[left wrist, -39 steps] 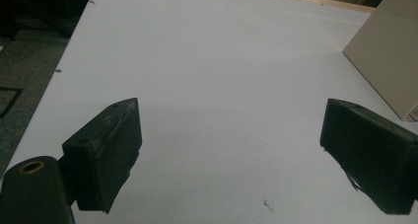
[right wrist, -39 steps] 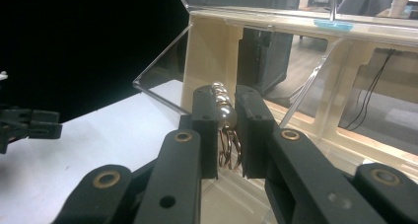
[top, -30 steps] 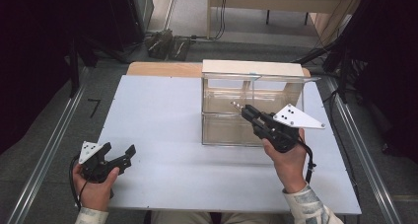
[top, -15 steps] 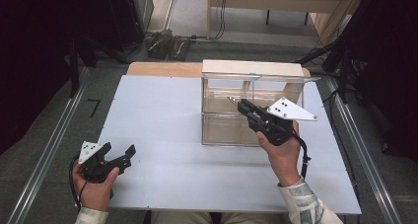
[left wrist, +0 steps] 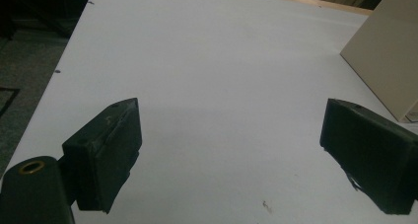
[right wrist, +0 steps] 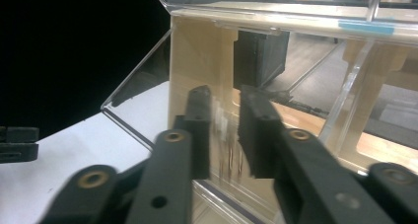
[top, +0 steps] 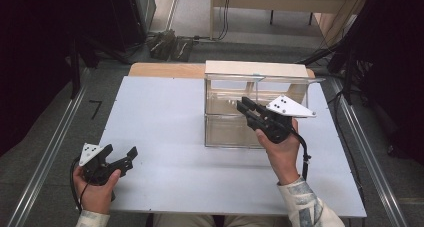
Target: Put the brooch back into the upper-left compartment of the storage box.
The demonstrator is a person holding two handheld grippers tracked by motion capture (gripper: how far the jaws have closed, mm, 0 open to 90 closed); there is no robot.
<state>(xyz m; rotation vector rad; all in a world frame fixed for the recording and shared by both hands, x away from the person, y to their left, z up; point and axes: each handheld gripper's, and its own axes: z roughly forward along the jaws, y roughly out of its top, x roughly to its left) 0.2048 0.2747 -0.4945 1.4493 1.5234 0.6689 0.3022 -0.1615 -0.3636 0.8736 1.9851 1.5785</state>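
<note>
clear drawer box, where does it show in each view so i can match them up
High view: the clear drawer box stands right of centre on the table, with the right gripper at its front.
Left gripper view: its beige side panel shows at the upper right edge.
Right gripper view: its clear front spans centre and right, beyond the jaws.
Shared landmark: the white table top.
</note>
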